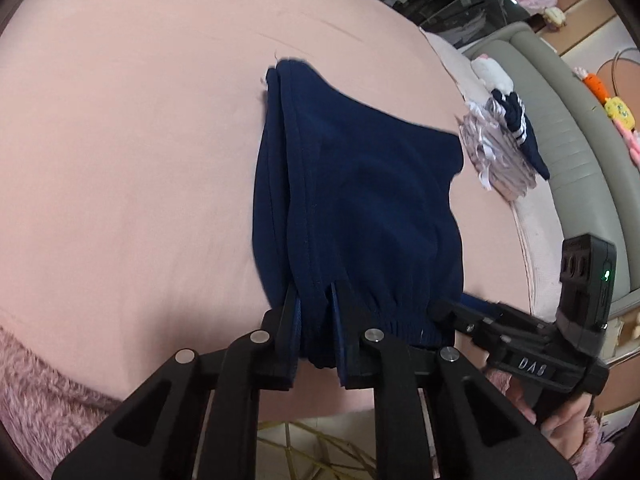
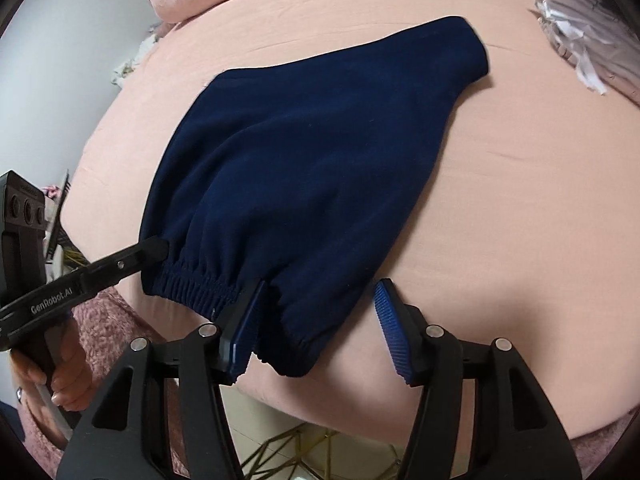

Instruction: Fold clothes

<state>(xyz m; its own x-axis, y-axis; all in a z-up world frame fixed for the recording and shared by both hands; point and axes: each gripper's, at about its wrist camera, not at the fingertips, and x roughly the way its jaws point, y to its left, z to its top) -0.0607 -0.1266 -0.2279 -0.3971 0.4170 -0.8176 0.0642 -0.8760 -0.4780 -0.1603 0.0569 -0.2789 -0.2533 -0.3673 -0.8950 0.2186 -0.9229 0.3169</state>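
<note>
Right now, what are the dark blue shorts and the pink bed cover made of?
The dark blue shorts look like soft knit cloth, maybe fleece or cotton jersey: matte, slightly fuzzy, with a gathered elastic waistband. The pink bed cover looks like smooth woven cotton, matte, with fine creases. I can't be sure of either fibre from looks alone.

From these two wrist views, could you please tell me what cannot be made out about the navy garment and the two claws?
- Navy garment: its underside and how many layers are folded, hidden by its own top layer in both views.
- Left claw: pad contact is buried in the waistband folds in the left wrist view.
- Pile of clothes: items blurred and small in the left view, cut off by the edge in the right view.
- Right claw: open at the waistband.
</note>
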